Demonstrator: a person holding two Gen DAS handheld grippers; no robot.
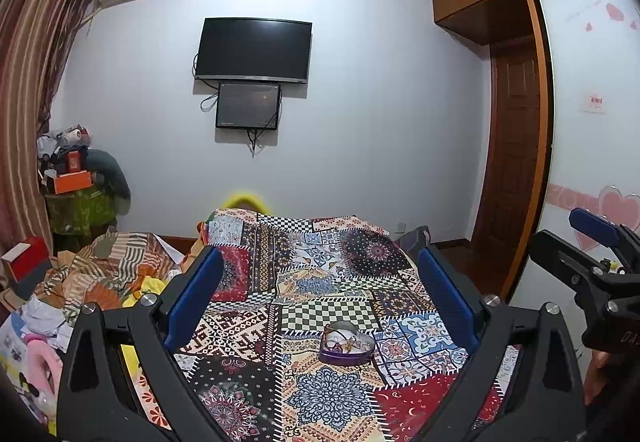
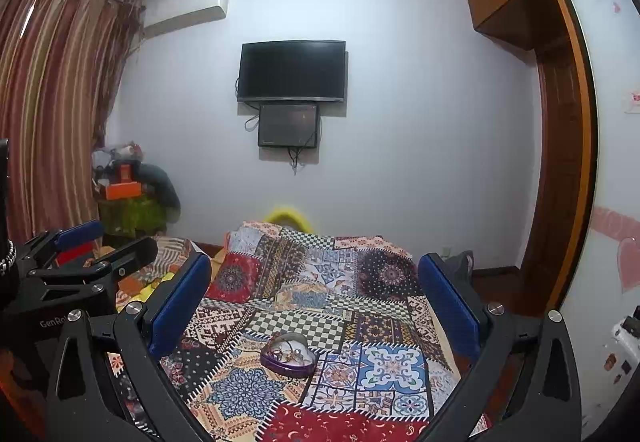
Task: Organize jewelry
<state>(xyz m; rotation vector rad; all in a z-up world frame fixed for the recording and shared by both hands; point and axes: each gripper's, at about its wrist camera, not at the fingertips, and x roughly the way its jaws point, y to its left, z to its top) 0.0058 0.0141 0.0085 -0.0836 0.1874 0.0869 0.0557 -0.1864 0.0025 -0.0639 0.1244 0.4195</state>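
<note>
A small purple heart-shaped tin [image 1: 346, 345] lies open on the patchwork bedspread [image 1: 320, 282], with a tangle of jewelry inside. It also shows in the right wrist view [image 2: 289, 355]. My left gripper [image 1: 320, 282] is open and empty, held above the bed with the tin below and between its blue pads. My right gripper [image 2: 316, 290] is open and empty too, held likewise over the bed. Each gripper appears at the edge of the other's view: the right one [image 1: 596, 262] and the left one [image 2: 80, 254].
Crumpled clothes and bedding [image 1: 100, 274] pile up at the bed's left side. A cluttered stand with orange boxes [image 1: 72, 178] is in the far left corner. A TV [image 1: 253, 50] hangs on the far wall. A wardrobe and door [image 1: 516, 162] stand to the right.
</note>
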